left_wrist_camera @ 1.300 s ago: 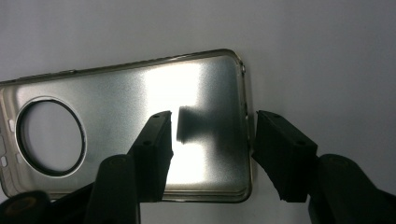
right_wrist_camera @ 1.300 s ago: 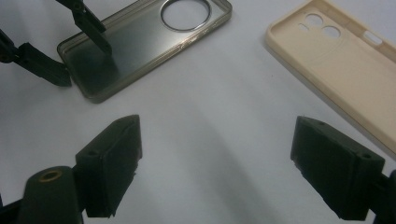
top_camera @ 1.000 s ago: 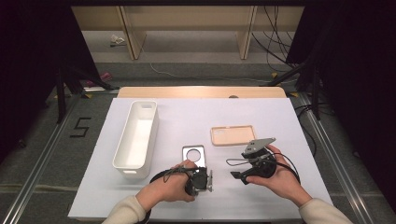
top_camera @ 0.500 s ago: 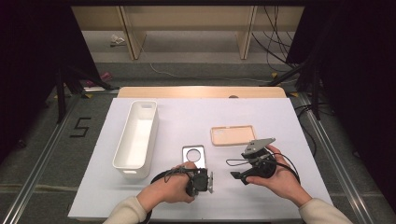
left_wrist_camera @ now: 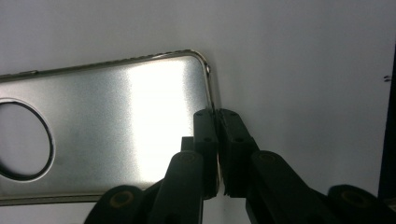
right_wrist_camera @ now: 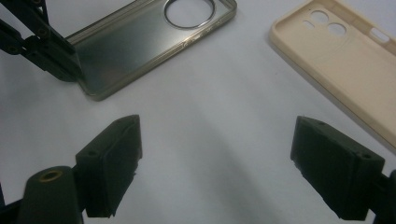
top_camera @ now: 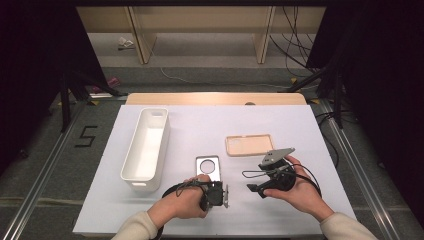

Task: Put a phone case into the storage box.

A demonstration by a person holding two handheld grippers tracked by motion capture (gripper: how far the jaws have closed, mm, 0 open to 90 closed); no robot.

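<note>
— So how far along is the work?

— Early — the left gripper [left_wrist_camera: 218, 154] has its jaws pinched on the short edge of the silver phone case [left_wrist_camera: 116, 126], which lies flat on the white table [top_camera: 300, 125] at lower centre of the high view, nearest the person. It looks gripped but not lifted. Carrying it off is judged to be what remains, perhaps to the white bin [top_camera: 146, 147] at centre left.

— And the other hand?

— The right gripper [right_wrist_camera: 217, 168] hovers with jaws spread wide over bare table; the beige phone case [right_wrist_camera: 345, 60] sits untouched at the upper right of its view.

— Anything changed from a second ago?

— Hardly — both hands and both cases sit where they were.
</note>
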